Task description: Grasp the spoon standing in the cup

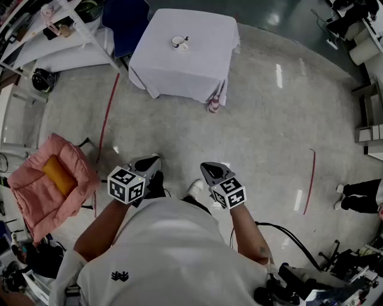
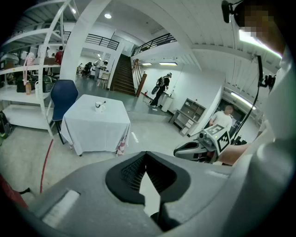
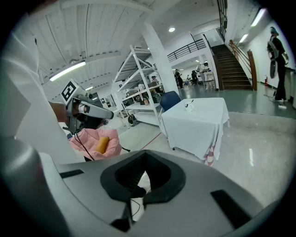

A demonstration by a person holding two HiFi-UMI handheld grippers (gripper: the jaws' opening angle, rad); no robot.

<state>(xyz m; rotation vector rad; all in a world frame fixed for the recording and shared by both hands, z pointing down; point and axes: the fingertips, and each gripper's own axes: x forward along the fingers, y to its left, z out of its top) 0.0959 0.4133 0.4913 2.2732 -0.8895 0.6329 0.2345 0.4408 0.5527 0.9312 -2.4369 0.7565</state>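
A white cup with a spoon standing in it sits on a table with a white cloth, far ahead across the floor. Both grippers are held close to my body, well short of the table. My left gripper and my right gripper are both shut with nothing between their jaws. In the left gripper view the cup is small on the table. The right gripper view shows the cup on the table.
A pink padded chair with a yellow cushion stands at my left. White shelving and a blue chair stand beside the table. A red-striped object leans at the table's near corner. A person's legs and cables are at right.
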